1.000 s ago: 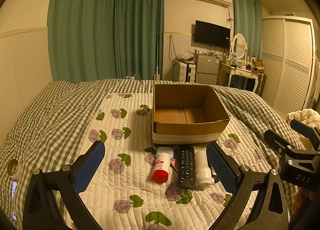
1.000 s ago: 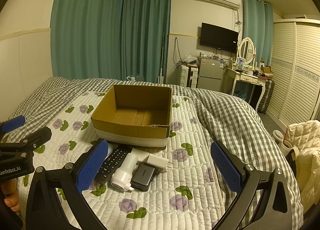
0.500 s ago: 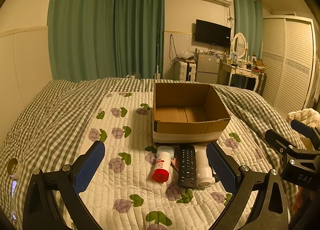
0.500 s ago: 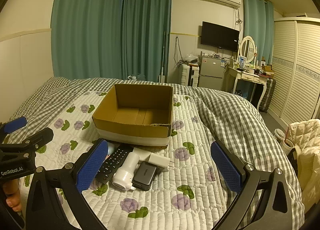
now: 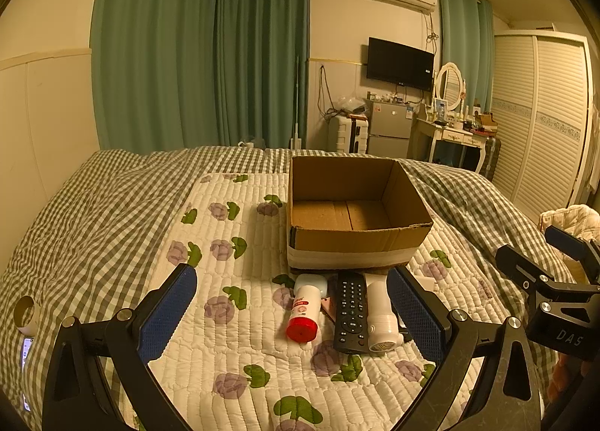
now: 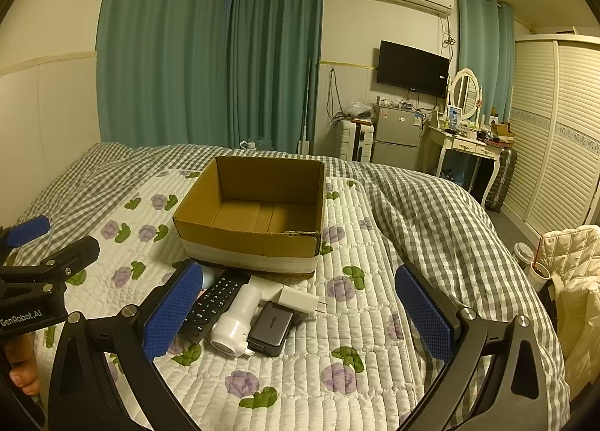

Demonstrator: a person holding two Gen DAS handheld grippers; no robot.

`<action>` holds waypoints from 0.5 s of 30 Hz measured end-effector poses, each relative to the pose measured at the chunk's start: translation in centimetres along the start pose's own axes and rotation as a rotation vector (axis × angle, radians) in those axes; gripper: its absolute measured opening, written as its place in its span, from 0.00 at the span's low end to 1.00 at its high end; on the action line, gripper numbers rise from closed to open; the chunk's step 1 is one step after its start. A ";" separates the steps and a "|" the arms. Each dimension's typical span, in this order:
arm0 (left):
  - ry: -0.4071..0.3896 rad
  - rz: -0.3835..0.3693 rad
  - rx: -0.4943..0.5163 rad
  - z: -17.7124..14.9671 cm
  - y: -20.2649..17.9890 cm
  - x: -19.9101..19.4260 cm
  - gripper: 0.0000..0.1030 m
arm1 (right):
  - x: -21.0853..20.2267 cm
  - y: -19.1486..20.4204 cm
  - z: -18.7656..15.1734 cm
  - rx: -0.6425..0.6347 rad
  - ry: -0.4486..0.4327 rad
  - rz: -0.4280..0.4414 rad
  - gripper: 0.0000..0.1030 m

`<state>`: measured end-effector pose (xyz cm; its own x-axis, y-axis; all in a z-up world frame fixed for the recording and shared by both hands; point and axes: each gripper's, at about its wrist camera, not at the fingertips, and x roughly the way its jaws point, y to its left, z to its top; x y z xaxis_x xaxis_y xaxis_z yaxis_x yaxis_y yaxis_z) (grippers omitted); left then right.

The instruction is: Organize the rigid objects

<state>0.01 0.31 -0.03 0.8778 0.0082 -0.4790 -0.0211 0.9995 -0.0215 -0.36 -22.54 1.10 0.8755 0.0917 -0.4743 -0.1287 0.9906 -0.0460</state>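
Note:
An open, empty cardboard box (image 5: 356, 243) (image 6: 255, 240) stands on the quilted bed. In front of it lie a white bottle with a red cap (image 5: 305, 311), a black remote (image 5: 351, 313) (image 6: 213, 303), a white cylindrical device (image 5: 380, 318) (image 6: 238, 318), a dark power bank (image 6: 270, 328) and a white charger plug (image 6: 298, 300). My left gripper (image 5: 292, 318) is open and empty, above the bed short of the bottle. My right gripper (image 6: 300, 315) is open and empty, short of the power bank.
The floral quilt (image 5: 232, 337) lies over a checked duvet (image 5: 93, 213). A cardboard roll (image 5: 24, 315) sits at the left edge. A cream jacket (image 6: 573, 281) lies at the right. A fridge, dressing table and wardrobe stand beyond the bed.
Both views have shifted very slightly; the objects on the bed have not moved. Both grippers stay open.

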 end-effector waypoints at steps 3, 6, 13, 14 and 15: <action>-0.002 0.001 -0.001 -0.2 0.2 0.1 1.00 | 0.0 0.1 0.0 0.000 -0.001 0.001 1.00; 0.000 0.003 -0.003 -0.3 0.3 0.2 1.00 | 0.0 0.0 0.0 0.000 -0.001 0.002 1.00; 0.003 -0.002 -0.018 0.0 0.5 0.3 1.00 | 0.0 0.0 0.0 -0.002 -0.001 0.000 1.00; 0.010 -0.005 -0.020 0.1 0.6 0.4 1.00 | 0.0 0.0 0.0 0.000 0.001 0.001 1.00; 0.024 -0.006 -0.019 0.2 0.7 0.8 1.00 | 0.1 0.1 0.0 0.000 0.004 0.003 1.00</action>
<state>0.81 1.00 -0.25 0.8663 0.0017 -0.4995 -0.0254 0.9988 -0.0406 -0.33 -22.46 1.05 0.8731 0.0946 -0.4782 -0.1319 0.9903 -0.0448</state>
